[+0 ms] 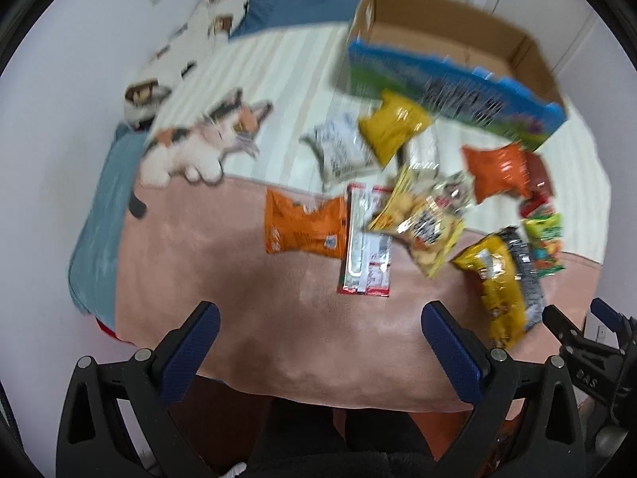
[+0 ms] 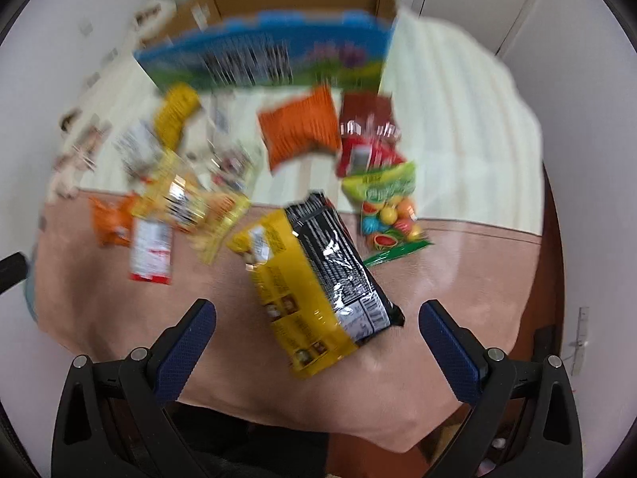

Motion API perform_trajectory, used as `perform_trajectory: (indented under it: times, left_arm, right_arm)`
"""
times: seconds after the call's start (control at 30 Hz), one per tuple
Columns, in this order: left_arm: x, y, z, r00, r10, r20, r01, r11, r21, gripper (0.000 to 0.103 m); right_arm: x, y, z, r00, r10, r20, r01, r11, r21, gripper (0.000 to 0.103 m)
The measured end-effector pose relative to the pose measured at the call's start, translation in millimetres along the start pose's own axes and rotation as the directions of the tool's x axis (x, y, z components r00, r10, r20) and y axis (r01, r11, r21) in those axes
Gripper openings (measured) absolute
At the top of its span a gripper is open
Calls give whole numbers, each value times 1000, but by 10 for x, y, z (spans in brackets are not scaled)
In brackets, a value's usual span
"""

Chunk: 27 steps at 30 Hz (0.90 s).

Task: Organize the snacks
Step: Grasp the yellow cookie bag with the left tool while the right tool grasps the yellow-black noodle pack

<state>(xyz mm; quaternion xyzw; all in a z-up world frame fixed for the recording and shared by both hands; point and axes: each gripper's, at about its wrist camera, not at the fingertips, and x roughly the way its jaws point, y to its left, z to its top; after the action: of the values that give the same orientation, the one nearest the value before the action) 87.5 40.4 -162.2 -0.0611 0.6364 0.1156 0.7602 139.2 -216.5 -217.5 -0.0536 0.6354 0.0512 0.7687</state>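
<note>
Nearest the cameras, both tongs hang spread wide and empty above a pink blanket (image 1: 223,279) on a bed: the left tongs (image 1: 318,342) over bare blanket, the right tongs (image 2: 316,342) just short of a yellow-and-black bag (image 2: 314,279). That bag lies tilted on the blanket, its black panel covered in small print too blurred to read. Left of it lie a red-and-white packet (image 1: 366,239), an orange pouch (image 1: 304,229) touching the packet's edge, and a clear yellow-edged bag of round biscuits (image 1: 422,219) overlapping the packet's top. Right of the yellow-and-black bag, a green bag of coloured balls (image 2: 390,207) straddles the blanket's edge. Beyond, on a pale striped sheet (image 1: 286,79), sit an orange bag (image 2: 298,131), a red bag (image 2: 366,131) beside it, a yellow pouch (image 1: 392,125) and a white printed packet (image 1: 338,147); their labels are smeared by motion. Farthest stands an open cardboard box (image 1: 450,40) with a blue and green front bearing large dark lettering that cannot be read. A plush cat (image 1: 199,147) lies at the left. The only legible writing is "DAS", on the right tool's body at the left view's edge.
</note>
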Motion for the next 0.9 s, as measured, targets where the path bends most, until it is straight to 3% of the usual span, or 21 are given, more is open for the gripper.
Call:
perform_trajectory:
  times: [0.27,0.43,0.57,0.67,0.73,0.77,0.83,0.87,0.9]
  left_arm:
    - [679,-156,102,992,-19,-129,14,999,-39,103]
    - [947,-276,176,972,-114,-206,92,989,-112,103]
    - [1151,-380,292,940,-226,-255,169,959,-225,103]
    - [1330,-449,419,906,-331,-266,230,909,-347,103]
    - [1464,-481,504,888,-383,-253,254,869,-424,101]
    - [1532,-496,538,882,-402,-245,261,851,-455,96]
    - [1681,-542,573,875,-415,-250,252,831,-496,72]
    - [1753,-568,573,872,-417,-257,245,825,-508,55]
    - [1786,-588,569,871,-419,-257,245,823,-513,54]
  right_arm:
    - [1015,81,203,981,55,-186,-79,989,-122,103]
    - [1320,143,232,972,41,-232,-75,987,-140,102]
    - [1345,-55,188,980,53,-191,-39,996,77,92]
    - [1318,-268,110,983,103,-150,-59,960,275,92]
    - [1338,-325,53,980,135,-147,-79,939,335,94]
    - [1382,-334,46,978,144,-154,-84,935,344,94]
    - [1435,-338,-19,975,154,-159,-91,934,347,96]
    - [1457,-342,-32,976,153,-156,-91,935,344,96]
    - [1472,-350,-55,975,158,-156,-96,933,347,96]
